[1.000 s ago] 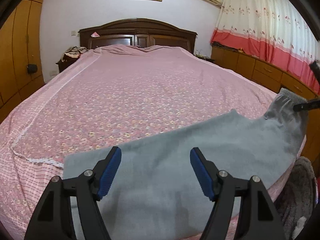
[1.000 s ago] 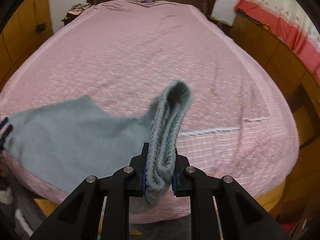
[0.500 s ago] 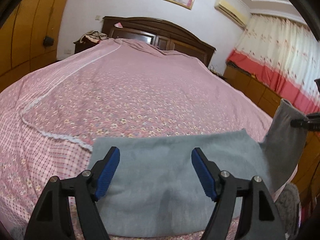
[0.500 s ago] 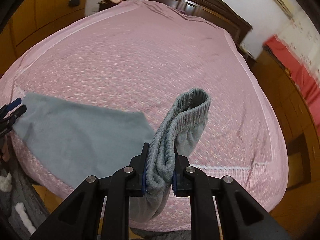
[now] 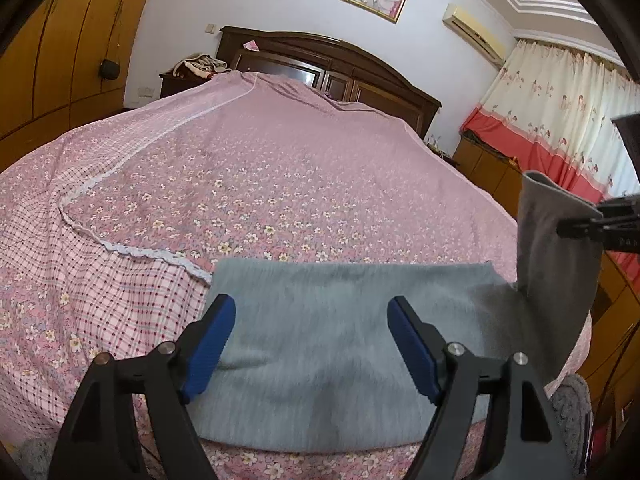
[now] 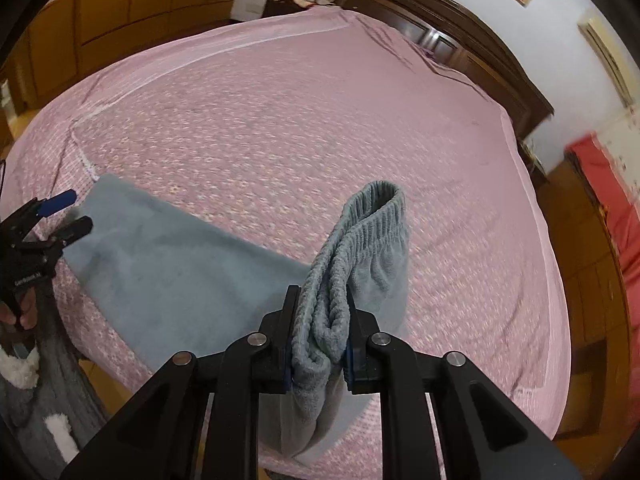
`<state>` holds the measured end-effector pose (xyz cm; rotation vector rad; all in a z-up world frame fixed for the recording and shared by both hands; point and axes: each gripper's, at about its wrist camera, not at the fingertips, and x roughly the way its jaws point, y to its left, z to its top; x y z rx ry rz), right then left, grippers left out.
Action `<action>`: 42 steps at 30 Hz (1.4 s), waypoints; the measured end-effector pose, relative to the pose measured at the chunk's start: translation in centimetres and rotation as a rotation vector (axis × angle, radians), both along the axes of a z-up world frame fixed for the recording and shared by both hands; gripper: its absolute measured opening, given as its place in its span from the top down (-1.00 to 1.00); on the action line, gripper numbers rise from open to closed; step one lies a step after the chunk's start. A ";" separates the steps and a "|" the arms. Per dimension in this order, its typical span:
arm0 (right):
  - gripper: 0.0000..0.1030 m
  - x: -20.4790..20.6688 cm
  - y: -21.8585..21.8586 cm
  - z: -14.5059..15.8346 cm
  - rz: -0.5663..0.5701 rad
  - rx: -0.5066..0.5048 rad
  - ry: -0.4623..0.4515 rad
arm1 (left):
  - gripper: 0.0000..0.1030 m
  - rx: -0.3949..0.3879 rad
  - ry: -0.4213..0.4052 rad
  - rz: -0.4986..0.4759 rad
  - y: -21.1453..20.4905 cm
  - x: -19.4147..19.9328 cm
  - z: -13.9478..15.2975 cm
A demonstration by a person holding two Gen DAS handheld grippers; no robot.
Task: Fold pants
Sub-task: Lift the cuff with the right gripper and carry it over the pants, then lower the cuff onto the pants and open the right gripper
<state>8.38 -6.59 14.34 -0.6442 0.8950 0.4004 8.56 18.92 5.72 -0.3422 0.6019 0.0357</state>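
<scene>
Pink floral bedding (image 5: 280, 184) covers a wide bed with a dark wooden headboard (image 5: 332, 68); orange wardrobes (image 5: 60, 40) stand on one side and red-and-cream curtains (image 5: 560, 120) on the other. Grey pants (image 5: 320, 344) lie flat across the near edge of the bed. The left gripper (image 5: 310, 344) hovers just above them with its blue pads (image 5: 208, 344) spread wide and nothing between them. The right gripper (image 6: 320, 344) is pinched tight on the ribbed waistband (image 6: 360, 232), holding that end lifted off the bedding so it stands up in a fold while the rest of the cloth stays down.
</scene>
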 end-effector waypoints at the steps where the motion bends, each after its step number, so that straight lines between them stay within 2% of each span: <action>1: 0.65 -0.1 0.8 -0.4 0.012 -0.008 0.002 | -0.59 -0.007 0.004 -0.004 0.0 -0.2 0.0; 15: 0.65 -0.2 7.8 -3.2 0.110 -0.087 0.043 | -0.66 -0.118 0.042 0.058 2.2 -2.3 -0.7; 22: 0.65 -1.0 10.7 -4.7 0.153 -0.107 0.053 | -0.66 -0.134 0.056 0.071 3.1 -3.1 -1.0; 28: 0.65 -2.9 13.4 -6.5 0.216 -0.077 0.020 | -0.66 -0.158 0.080 0.140 4.3 -4.0 -1.8; 31: 0.65 -4.5 15.0 -7.7 0.278 -0.079 -0.007 | -0.66 -0.213 0.072 0.191 5.7 -4.8 -2.1; 36: 0.65 -6.9 17.3 -8.7 0.369 -0.082 -0.003 | -0.66 -0.295 0.061 0.271 8.1 -6.2 -2.7; 42: 0.65 -10.8 19.4 -9.8 0.429 -0.126 -0.145 | -0.66 -0.282 0.061 0.281 8.7 -7.0 -2.6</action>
